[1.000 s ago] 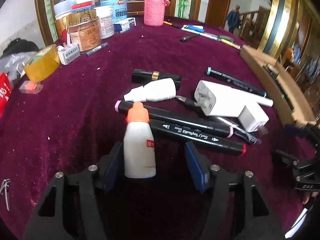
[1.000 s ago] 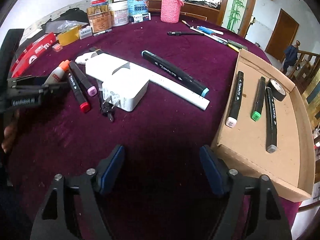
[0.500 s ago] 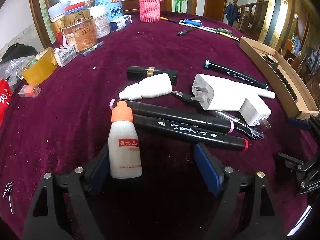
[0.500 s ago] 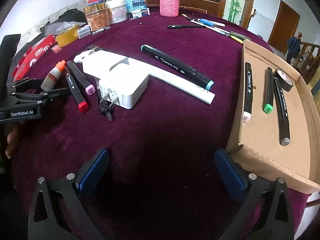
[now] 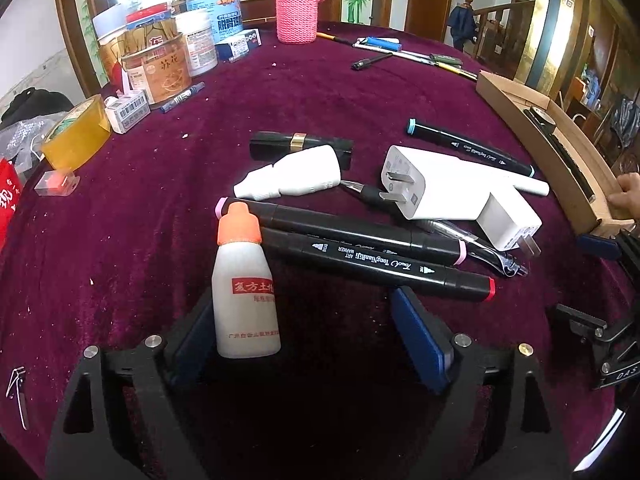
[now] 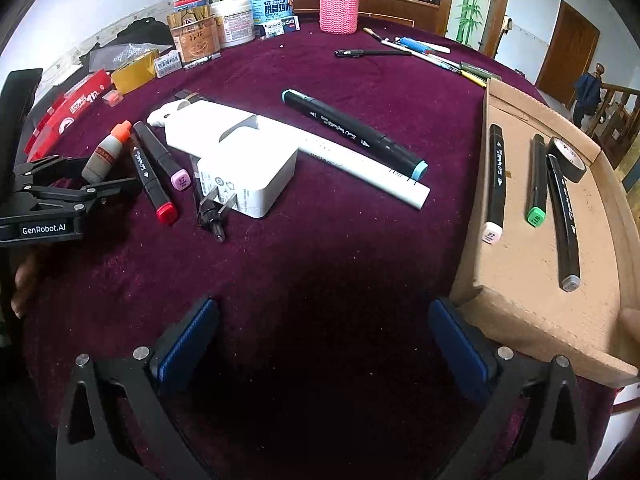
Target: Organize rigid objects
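Note:
A small white bottle with an orange cap (image 5: 245, 286) stands upright on the maroon cloth between the wide-open fingers of my left gripper (image 5: 310, 330), close to the left pad. It also shows in the right wrist view (image 6: 107, 152). Two black markers (image 5: 372, 256) lie just beyond it, then a white dropper bottle (image 5: 292, 178), a black tube (image 5: 298, 142) and white chargers (image 5: 444, 188). My right gripper (image 6: 324, 340) is open and empty over bare cloth beside the cardboard tray (image 6: 528, 312), which holds three markers (image 6: 496, 176) and a tape roll (image 6: 566, 156).
A blue-capped marker (image 6: 356, 132) and a white stick (image 6: 368, 172) lie mid-table. Jars, a tin (image 5: 158, 66), a pink knitted cup (image 5: 298, 8), yellow tape (image 5: 74, 134) and pens (image 5: 416, 56) line the far edge. A hand (image 5: 626, 196) touches the tray's end.
My left gripper has opened wider around the standing bottle and pulled back slightly. My right gripper has opened wider and moved nearer the tray's corner.

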Demonstrator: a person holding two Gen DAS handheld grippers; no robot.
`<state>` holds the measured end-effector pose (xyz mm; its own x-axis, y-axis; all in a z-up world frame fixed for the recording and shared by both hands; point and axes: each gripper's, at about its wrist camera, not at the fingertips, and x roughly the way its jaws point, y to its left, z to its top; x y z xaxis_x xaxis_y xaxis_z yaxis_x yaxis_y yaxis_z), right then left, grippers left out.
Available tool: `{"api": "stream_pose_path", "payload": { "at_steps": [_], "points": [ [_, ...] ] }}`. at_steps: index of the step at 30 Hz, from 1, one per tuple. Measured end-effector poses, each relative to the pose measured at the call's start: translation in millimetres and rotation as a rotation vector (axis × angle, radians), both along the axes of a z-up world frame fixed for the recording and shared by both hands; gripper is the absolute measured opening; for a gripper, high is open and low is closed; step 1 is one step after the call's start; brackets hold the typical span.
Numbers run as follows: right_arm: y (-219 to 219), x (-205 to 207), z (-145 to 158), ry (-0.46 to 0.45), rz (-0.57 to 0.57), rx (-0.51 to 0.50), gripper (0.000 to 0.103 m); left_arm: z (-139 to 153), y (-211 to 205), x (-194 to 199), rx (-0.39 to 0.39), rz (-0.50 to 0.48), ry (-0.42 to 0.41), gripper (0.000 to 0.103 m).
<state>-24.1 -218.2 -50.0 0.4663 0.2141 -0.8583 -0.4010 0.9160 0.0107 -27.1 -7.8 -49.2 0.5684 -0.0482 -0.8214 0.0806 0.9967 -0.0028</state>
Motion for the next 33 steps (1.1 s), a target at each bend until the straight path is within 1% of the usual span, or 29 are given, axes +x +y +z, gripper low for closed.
{"api": "stream_pose_path", "payload": {
  "at_steps": [7,23,33],
  "points": [
    [-0.5,-0.4,0.5,0.001,0.000,0.000,0.102,-0.6,-1.7,0.3,-0.001,-0.007,0.004,0.090],
    [0.3,-0.9,0.8,-0.001,0.000,-0.001,0.102,-0.4,-1.7,0.6,-0.001,-0.009,0.005,0.091],
    [0.3,-1.2,0.7,-0.001,0.000,-0.001,0.102,-1.4,-3.8,1.8,0.000,-0.019,0.010,0.094]
  ]
}}
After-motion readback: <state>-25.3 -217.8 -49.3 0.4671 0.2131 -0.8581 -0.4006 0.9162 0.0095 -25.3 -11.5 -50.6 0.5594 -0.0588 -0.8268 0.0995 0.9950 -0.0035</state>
